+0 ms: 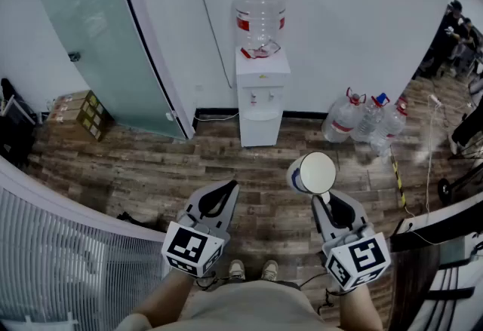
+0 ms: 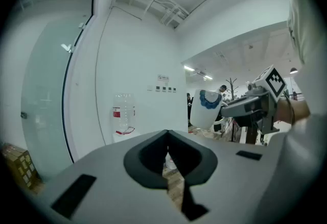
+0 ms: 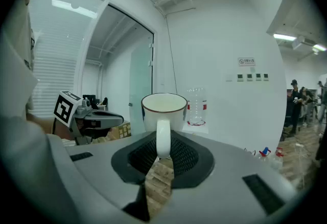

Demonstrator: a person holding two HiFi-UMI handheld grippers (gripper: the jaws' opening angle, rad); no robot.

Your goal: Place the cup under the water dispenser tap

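"Where's the cup (image 1: 313,173) right now?"

"Up in the air, over the wooden floor (image 1: 151,171). The right gripper (image 1: 323,200) has it, its 2 jaws pinching the handle (image 3: 162,139). It's a white cup with a dark rim, held upright out past the jaw tips."

"And the water dispenser (image 1: 262,99)?"

"Straight ahead against the white wall (image 1: 339,28), with the big bottle (image 1: 259,16) upside down on top. The cup is well apart from it, a good stretch of floor between them."

"What about the other hand?"

"The left gripper (image 1: 229,186) is held out level beside the right one. Its jaws are pressed together at the tips with nothing between them."

"Anything else near the dispenser?"

"3 spare water bottles (image 1: 370,120) stand on the floor to its right, by the wall. To its left there's a frosted glass door (image 1: 98,28), and some cardboard boxes (image 1: 79,112) stacked beyond that"
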